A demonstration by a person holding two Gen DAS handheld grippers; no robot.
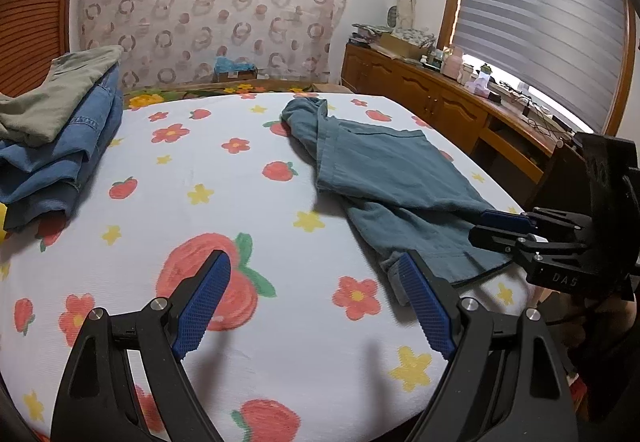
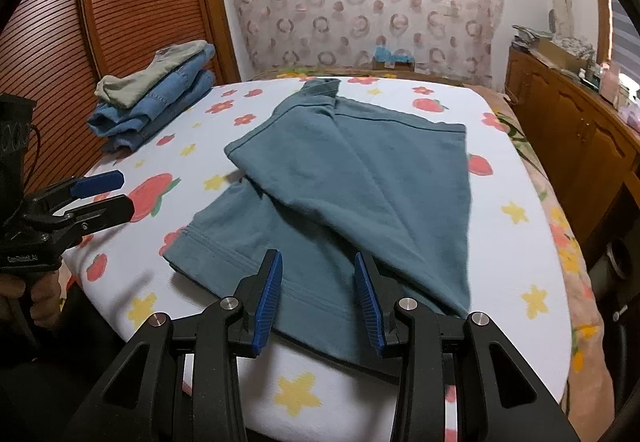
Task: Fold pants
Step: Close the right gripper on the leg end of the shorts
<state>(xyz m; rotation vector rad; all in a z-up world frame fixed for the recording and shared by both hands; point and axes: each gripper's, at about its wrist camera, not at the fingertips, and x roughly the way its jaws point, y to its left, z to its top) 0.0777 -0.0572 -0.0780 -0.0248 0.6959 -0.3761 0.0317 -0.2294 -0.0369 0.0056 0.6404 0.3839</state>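
Pants (image 2: 352, 186), teal, lie partly folded on the bed (image 2: 520, 254), right of centre, one leg laid diagonally over the other, hem toward the near edge. Bed cover white with strawberries, red flowers, yellow stars. Far left corner: stack of folded clothes (image 2: 160, 98), denim under a grey-green piece. Wooden cabinet (image 1: 432, 98) along the right wall, cluttered top. Left gripper (image 1: 316, 306) wide open over bare cover, nothing held, its right finger beside the pants' near hem. Right gripper (image 2: 319, 302) partly open above the hem; pads clear of the cloth, gripping nothing.
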